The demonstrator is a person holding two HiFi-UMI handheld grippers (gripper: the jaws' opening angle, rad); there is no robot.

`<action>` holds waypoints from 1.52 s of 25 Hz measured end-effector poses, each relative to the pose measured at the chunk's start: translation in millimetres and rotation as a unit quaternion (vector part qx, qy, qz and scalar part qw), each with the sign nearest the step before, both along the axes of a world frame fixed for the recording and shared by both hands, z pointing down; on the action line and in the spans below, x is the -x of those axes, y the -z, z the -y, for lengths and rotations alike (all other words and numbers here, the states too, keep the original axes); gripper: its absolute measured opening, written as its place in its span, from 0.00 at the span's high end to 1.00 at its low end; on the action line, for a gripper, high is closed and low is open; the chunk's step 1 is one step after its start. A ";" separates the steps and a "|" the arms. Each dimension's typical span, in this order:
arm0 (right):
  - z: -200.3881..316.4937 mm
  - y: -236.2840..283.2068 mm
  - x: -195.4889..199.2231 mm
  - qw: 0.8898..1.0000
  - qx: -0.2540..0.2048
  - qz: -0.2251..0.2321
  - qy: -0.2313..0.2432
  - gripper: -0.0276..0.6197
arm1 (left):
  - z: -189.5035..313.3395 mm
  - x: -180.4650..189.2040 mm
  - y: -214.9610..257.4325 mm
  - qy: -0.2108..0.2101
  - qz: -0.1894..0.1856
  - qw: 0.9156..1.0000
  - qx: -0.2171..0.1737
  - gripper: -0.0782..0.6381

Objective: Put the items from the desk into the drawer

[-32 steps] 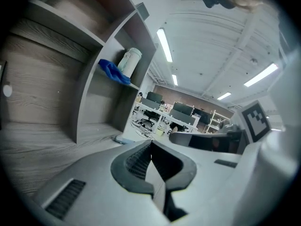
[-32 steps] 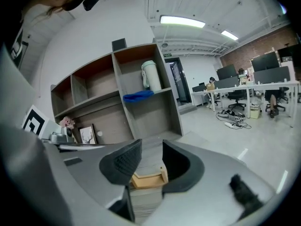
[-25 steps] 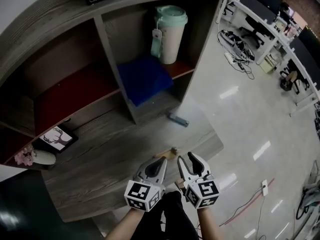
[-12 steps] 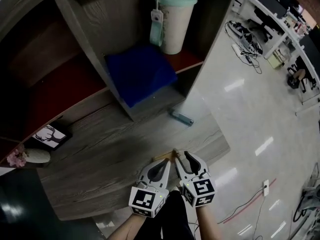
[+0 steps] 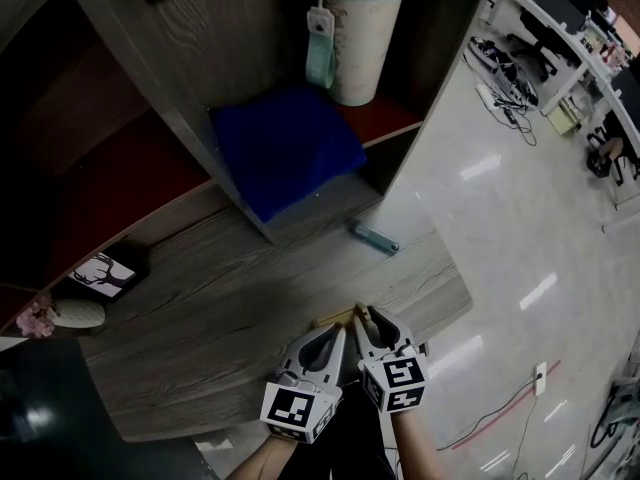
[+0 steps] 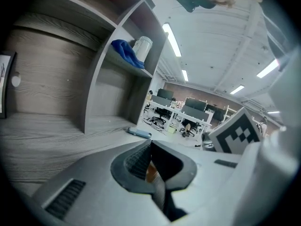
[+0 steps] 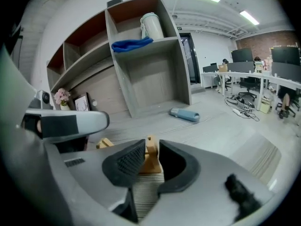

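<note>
At the front edge of the grey wood desk [image 5: 200,313] sits a small pale wooden piece [image 5: 335,317], shaped like a handle. My right gripper [image 5: 362,318] is shut on it, and its upright part [image 7: 151,147] stands between the ribbed pads. My left gripper [image 5: 335,333] lies tight against the right one with its jaws shut [image 6: 150,147] and nothing clearly held; a sliver of wood shows behind the tips. A blue-grey cylinder [image 5: 373,236] lies on the desk near the shelf foot, well beyond both grippers [image 7: 185,114].
A shelf unit stands at the desk's back, holding a folded blue cloth [image 5: 285,148] and a lidded cup [image 5: 358,38]. A small framed picture [image 5: 103,273] and pink flowers [image 5: 45,313] sit at the far left. Office floor drops off right of the desk.
The two grippers have drawn closer together at the desk's front edge. The right jaws, wider a second ago, have narrowed onto the wooden piece. The head view has shifted nearer the shelf.
</note>
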State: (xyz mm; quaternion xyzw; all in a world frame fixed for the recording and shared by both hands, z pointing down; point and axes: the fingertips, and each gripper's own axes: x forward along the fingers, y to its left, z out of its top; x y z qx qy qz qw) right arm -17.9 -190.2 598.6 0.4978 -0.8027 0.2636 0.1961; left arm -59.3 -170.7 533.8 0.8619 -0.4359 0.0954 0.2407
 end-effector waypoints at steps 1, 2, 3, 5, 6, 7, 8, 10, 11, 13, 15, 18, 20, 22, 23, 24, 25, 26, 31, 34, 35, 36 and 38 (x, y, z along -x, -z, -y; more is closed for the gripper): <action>0.3 -2.4 -0.4 1.000 0.004 -0.003 -0.004 0.83 | -0.2 0.5 -0.8 0.000 0.000 1.000 0.002 0.88; 0.8 -3.4 -0.7 1.000 0.004 -0.005 -0.007 0.84 | -0.6 0.7 -1.3 0.000 0.000 1.000 0.003 0.88; 1.3 -3.4 -0.9 1.000 0.003 -0.008 -0.009 0.84 | -1.1 0.7 -1.6 0.000 -0.001 1.000 0.004 0.88; 1.9 -3.0 -1.1 1.000 -0.001 -0.011 -0.014 0.84 | -2.6 0.4 -1.4 -0.002 -0.002 1.000 0.005 0.88; 1.8 -3.0 -1.1 1.000 -0.003 -0.012 -0.017 0.84 | -3.6 0.2 -0.7 -0.003 -0.003 1.000 0.005 0.88; 1.5 -2.9 -1.3 1.000 -0.004 -0.012 -0.020 0.84 | -4.7 0.0 0.2 -0.004 -0.004 1.000 0.004 0.88; 0.8 -2.6 -1.8 1.000 -0.005 -0.012 -0.023 0.84 | -6.0 -0.3 0.8 -0.005 -0.005 1.000 0.003 0.88; -0.9 -1.0 -3.0 0.999 -0.007 -0.012 -0.030 0.84 | -8.6 -0.5 1.5 -0.008 -0.006 1.000 0.003 0.88; -1.6 0.0 -3.3 0.999 -0.007 -0.010 -0.033 0.84 | -9.5 -0.3 1.9 -0.009 -0.007 1.000 0.004 0.88; -3.0 1.9 -3.1 0.999 -0.005 -0.002 -0.038 0.85 | -11.0 0.3 3.0 -0.011 -0.007 1.000 0.004 0.88; -4.5 4.0 -3.1 0.999 -0.005 0.001 -0.040 0.85 | -12.4 0.5 4.1 -0.013 -0.007 1.000 0.002 0.88; -6.6 6.1 -4.5 0.999 -0.009 -0.002 -0.044 0.85 | -13.8 1.0 5.8 -0.014 -0.007 1.000 0.000 0.88; -8.5 6.7 -6.1 0.999 -0.010 -0.002 -0.051 0.85 | -15.2 0.8 6.3 -0.017 -0.007 1.000 -0.002 0.88; -10.9 8.7 -8.5 0.998 -0.011 -0.002 -0.057 0.85 | -16.8 -0.7 7.7 -0.022 -0.009 1.000 -0.003 0.88; -12.2 10.4 -9.9 0.998 -0.012 -0.002 -0.061 0.85 | -17.8 -1.7 8.8 -0.024 -0.010 1.000 -0.002 0.88; -13.6 12.6 -11.4 0.998 -0.013 -0.002 -0.065 0.85 | -18.8 -2.8 9.9 -0.027 -0.011 1.000 -0.002 0.88; -14.9 15.1 -13.3 0.997 -0.015 -0.002 -0.070 0.85 | -19.9 -4.3 10.9 -0.031 -0.011 0.999 -0.002 0.88; -16.3 17.8 -15.7 0.997 -0.017 -0.002 -0.075 0.85 | -20.9 -6.2 12.2 -0.036 -0.011 0.999 -0.003 0.88; -25.3 28.6 -36.8 0.995 -0.024 -0.004 -0.099 0.85 | -25.3 -20.3 20.9 -0.056 -0.009 0.998 -0.013 0.88; -30.4 34.1 -50.0 0.993 -0.028 -0.002 -0.113 0.85 | -29.9 -29.2 23.1 -0.066 -0.009 0.998 -0.013 0.88; -32.3 36.0 -54.4 0.993 -0.029 -0.002 -0.118 0.85 | -31.5 -32.5 23.7 -0.070 -0.009 0.997 -0.012 0.88; -34.5 37.8 -58.7 0.992 -0.029 -0.003 -0.122 0.85 | -33.3 -35.8 24.4 -0.074 -0.009 0.997 -0.011 0.88; -40.4 41.5 -67.4 0.991 -0.029 -0.005 -0.131 0.85 | -37.1 -42.8 26.9 -0.081 -0.009 0.997 -0.011 0.88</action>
